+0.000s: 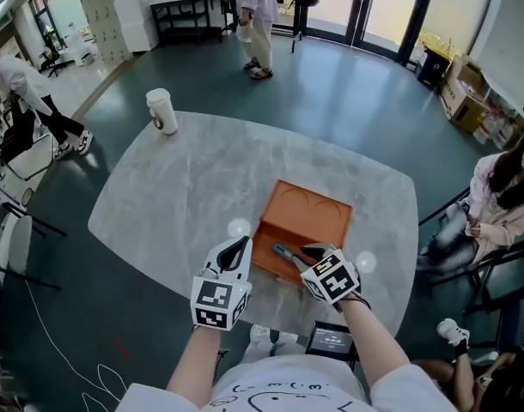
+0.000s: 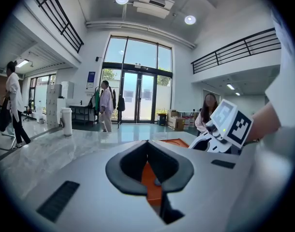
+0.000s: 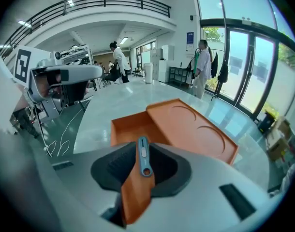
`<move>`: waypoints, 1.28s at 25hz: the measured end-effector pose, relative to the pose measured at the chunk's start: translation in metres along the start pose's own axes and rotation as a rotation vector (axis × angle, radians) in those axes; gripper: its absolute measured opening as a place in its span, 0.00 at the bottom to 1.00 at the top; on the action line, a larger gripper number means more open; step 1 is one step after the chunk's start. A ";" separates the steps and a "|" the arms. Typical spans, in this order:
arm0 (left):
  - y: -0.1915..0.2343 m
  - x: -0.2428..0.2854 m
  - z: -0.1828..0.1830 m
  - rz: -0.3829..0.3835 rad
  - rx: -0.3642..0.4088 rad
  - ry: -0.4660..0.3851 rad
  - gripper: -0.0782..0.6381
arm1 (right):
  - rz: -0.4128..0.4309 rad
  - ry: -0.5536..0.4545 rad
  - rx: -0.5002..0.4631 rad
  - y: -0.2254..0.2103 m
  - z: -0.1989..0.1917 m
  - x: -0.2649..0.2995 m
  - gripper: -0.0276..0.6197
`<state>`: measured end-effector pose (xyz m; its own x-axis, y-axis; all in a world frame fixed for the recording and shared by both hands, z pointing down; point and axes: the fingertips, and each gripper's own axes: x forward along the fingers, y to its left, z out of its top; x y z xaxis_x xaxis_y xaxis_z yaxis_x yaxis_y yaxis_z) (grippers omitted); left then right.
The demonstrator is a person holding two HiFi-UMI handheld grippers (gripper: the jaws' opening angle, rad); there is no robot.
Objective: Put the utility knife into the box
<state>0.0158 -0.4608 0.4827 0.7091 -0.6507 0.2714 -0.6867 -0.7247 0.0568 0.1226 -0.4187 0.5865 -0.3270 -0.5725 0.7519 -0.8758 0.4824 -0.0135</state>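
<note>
The utility knife (image 1: 285, 251) lies in the open box (image 1: 312, 206). My right gripper (image 1: 310, 254) hangs just over it, fingers released. My left gripper (image 1: 236, 248) is clenched on nothing. Pulling away carelessly, 1 fingertip could snag the knife and flick it out.

Left gripper (image 1: 235, 247) fingers together, right gripper (image 1: 310, 252) fingers apart, tilted downward

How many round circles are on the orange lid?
2. Both are pressed into the lid, side by side: the far circle sits at the end toward the cup, the near circle at the other end. Neither is covered.
</note>
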 end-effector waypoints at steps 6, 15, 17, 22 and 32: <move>-0.005 -0.003 0.010 -0.040 0.012 -0.031 0.13 | -0.058 -0.116 0.047 0.008 0.010 -0.033 0.10; -0.017 -0.010 0.024 -0.043 0.026 -0.073 0.13 | -0.061 -0.357 0.178 0.013 0.035 -0.089 0.06; -0.022 -0.014 0.028 -0.038 0.024 -0.083 0.13 | -0.057 -0.414 0.202 0.013 0.040 -0.104 0.06; -0.040 -0.028 0.037 -0.029 0.022 -0.117 0.13 | -0.086 -0.530 0.207 0.010 0.044 -0.142 0.06; -0.062 -0.053 0.073 -0.013 0.043 -0.217 0.13 | -0.124 -0.673 0.214 0.005 0.049 -0.199 0.06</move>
<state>0.0325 -0.3978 0.3951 0.7387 -0.6716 0.0577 -0.6733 -0.7391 0.0167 0.1659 -0.3355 0.4046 -0.3079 -0.9327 0.1877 -0.9487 0.2861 -0.1349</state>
